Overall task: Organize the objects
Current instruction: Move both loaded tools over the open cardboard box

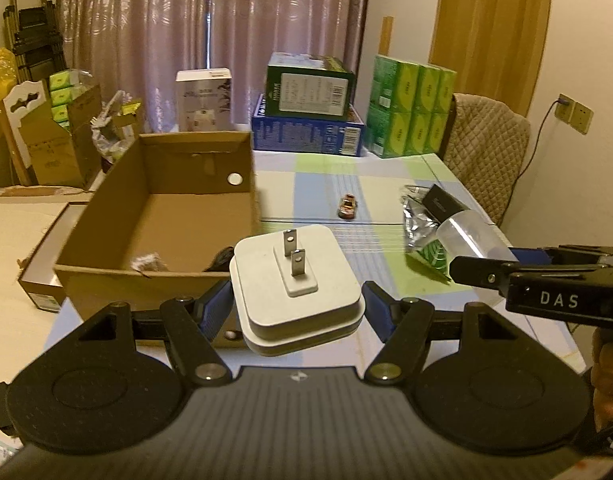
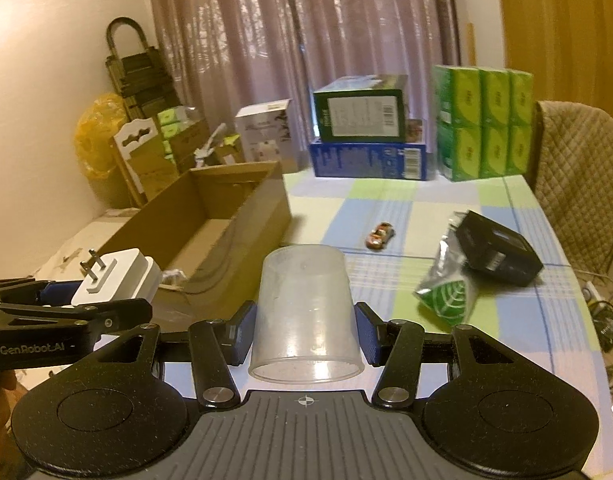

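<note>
While grippers hold one charger [image 1: 296, 290], one cup [image 2: 305, 312], three items remain.

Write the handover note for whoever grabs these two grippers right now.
Left gripper: shut on the white plug adapter, held by the near right corner of the cardboard box.
Right gripper: shut on the clear plastic cup, held above the table.
Done: a few small items already lie in the box; I cannot tell what they are.
Left: box the adapter and cup, then the toy car, the black device and the green-and-silver packet that it rests on.
</note>
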Available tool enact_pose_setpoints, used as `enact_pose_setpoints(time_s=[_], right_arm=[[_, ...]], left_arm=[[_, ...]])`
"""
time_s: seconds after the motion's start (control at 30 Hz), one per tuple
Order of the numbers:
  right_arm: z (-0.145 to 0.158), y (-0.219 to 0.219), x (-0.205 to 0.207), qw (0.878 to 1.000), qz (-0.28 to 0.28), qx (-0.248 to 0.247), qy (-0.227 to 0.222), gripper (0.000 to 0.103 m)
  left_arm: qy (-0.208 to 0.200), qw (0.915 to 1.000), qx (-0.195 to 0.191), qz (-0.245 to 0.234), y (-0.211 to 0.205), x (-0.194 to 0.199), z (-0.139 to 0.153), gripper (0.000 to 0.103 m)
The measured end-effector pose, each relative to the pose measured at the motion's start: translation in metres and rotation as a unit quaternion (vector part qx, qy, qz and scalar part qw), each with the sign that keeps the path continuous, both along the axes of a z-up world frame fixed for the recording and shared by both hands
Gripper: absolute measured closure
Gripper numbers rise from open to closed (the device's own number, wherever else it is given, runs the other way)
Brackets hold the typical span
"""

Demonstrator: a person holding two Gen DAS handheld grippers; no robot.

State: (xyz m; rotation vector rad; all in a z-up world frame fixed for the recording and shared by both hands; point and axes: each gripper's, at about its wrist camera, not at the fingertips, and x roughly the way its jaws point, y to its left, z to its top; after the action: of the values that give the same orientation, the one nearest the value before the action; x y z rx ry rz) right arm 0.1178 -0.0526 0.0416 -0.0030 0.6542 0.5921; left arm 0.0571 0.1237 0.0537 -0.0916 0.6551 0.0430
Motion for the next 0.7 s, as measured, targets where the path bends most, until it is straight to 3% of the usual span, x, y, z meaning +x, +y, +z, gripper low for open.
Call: enact_pose_setpoints(time_s=[0.7], right_arm=[[-0.005,0.077,0.012,0.997,0.072,-0.005,0.014,0.054]], left_arm=[[0.003,0.9996,0.011,0.024,0.074,-0.006,0.002,0.037]])
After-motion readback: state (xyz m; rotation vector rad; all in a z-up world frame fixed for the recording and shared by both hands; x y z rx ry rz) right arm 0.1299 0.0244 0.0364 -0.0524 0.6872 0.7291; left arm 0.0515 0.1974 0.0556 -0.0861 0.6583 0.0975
